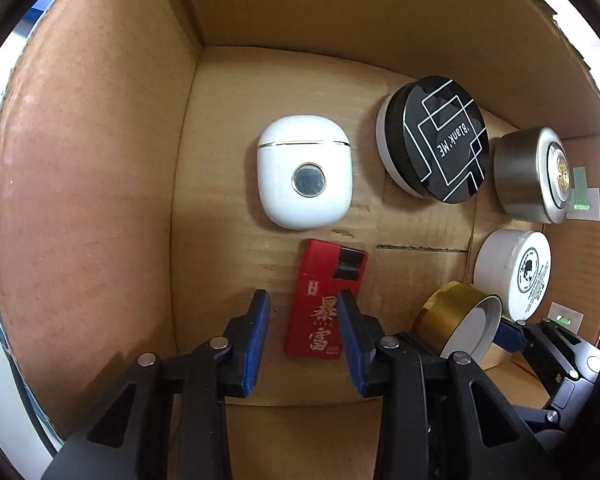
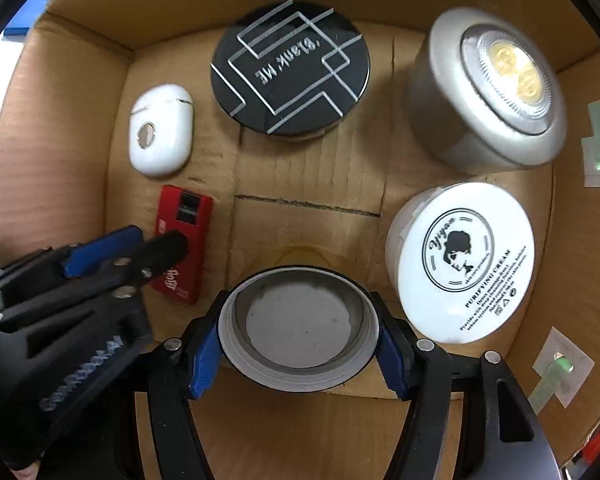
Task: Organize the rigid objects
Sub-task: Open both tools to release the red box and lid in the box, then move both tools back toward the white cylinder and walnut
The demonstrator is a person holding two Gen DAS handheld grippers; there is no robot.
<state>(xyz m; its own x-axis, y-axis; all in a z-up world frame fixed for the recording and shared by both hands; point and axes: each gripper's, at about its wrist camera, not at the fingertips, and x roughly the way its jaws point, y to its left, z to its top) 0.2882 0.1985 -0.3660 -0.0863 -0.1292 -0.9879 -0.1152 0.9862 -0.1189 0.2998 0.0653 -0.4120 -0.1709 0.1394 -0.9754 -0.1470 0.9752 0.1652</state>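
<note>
1. Right hand-held gripper clamps the gold-sided tin, low over the cardboard box floor at 6 o'clock; not yet set down.
2. Left hand-held gripper pinches the red lighter case at 9 o'clock.
3. Already placed: cream jar at 3, white earbud case at 10, black compact at 12, silver puck light at 1.

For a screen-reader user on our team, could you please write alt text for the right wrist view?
The right gripper holds a gold-sided round tin, open side up, low inside a cardboard box. On the box floor lie a black compact, silver puck light, white cream jar, white earbud case and red box under the left gripper.
</note>
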